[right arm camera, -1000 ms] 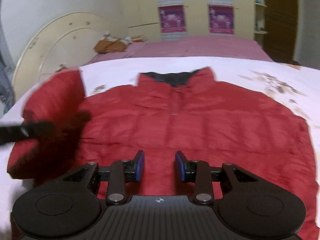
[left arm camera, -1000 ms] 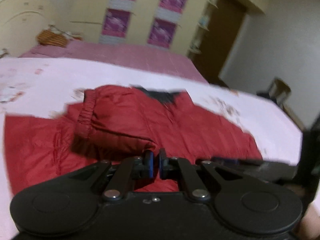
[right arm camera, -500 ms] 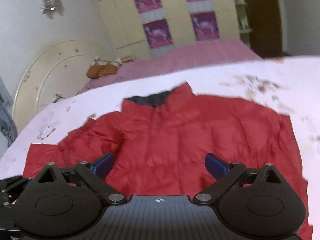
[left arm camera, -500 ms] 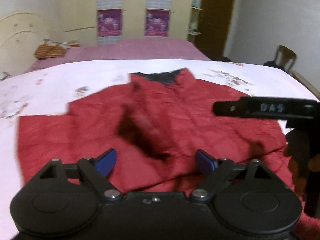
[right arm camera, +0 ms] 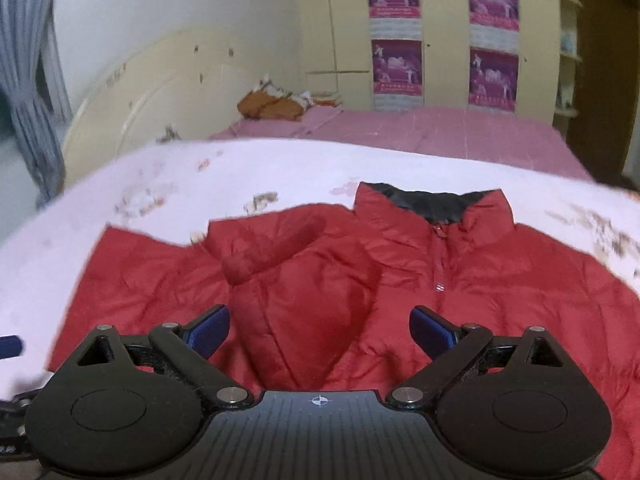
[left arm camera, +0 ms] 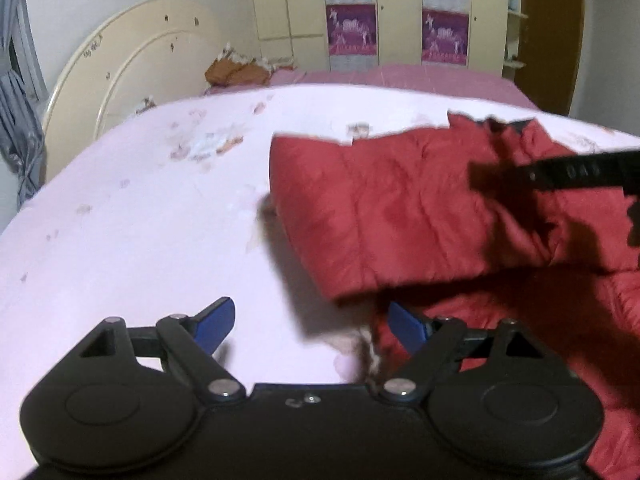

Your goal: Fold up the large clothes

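My left tongs (left arm camera: pixel 308 322) were closing a little yet stood wide apart with nothing gripped, hanging over the pale pink bedsheet (left arm camera: pixel 140 208) just beside the edge of the red jacket (left arm camera: pixel 400 208). My right tongs (right arm camera: pixel 320 326) gaped wide and held nothing, poised over the jacket's folded-in sleeve (right arm camera: pixel 304 304), whose cuff lay across the chest. The jacket lay spread flat on the bed, its dark-lined collar (right arm camera: pixel 432 204) towards the far side, with the cream headboard (right arm camera: pixel 132 108) and wardrobe (right arm camera: pixel 440 32) beyond.
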`<state>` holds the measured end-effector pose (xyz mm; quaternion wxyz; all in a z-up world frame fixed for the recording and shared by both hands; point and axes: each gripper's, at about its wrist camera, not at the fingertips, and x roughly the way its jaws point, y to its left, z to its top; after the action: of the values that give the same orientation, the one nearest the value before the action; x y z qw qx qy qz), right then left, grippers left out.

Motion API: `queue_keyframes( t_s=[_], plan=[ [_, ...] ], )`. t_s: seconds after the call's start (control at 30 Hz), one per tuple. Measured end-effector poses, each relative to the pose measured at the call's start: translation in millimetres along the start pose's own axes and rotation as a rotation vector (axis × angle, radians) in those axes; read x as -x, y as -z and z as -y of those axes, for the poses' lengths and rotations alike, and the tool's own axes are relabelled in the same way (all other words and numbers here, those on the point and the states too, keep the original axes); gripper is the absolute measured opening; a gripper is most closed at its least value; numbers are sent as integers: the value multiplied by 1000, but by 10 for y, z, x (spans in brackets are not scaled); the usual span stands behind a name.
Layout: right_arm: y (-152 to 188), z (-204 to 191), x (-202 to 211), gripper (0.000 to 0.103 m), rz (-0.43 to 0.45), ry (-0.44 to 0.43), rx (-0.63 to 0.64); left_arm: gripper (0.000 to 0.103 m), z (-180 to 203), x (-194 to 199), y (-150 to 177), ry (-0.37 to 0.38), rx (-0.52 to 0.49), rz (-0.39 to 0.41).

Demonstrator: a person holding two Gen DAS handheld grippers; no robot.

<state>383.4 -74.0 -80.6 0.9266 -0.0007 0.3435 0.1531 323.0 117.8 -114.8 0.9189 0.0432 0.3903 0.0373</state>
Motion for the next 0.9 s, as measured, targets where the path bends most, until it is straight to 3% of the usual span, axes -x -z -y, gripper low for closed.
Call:
queue_keyframes(
  t_s=[0.03, 0.1, 0.17, 0.2, 0.23, 0.37, 0.47, 0.53, 0.67, 0.9],
  plan=[
    [8, -11, -21, 75, -2, 6, 9, 81, 21, -34, 14, -1, -8, 0],
    [-5, 14, -65, 45, -27, 3, 0, 77, 100, -123, 9, -11, -30, 8],
    [-19, 110, -33, 37, -26, 10, -37, 72, 177, -225, -34, -17, -43, 16],
    [-31, 167, 6, 19, -17, 12, -50, 71, 212, -270, -61, -24, -52, 20],
    [-53, 239, 65, 10, -8, 16, -66, 70, 235, -301, -81, -32, -60, 27],
    [-120, 615, 398, 7, 62, 69, -130, 51, 327, -401, -100, -38, -95, 46],
    [-80, 973, 602, 7, 80, 126, -201, 32, 386, -410, -97, -13, -109, 63],
    [-4, 1160, 690, 7, 74, 166, -224, 26, 433, -419, -84, 5, -122, 66],
    [233, 1475, 740, 7, 21, 212, -308, 17, 486, -469, -71, 27, -133, 52],
    [575, 1743, 651, 8, -84, 258, -402, 15, 386, -377, -117, 113, -100, 4]
  ],
)
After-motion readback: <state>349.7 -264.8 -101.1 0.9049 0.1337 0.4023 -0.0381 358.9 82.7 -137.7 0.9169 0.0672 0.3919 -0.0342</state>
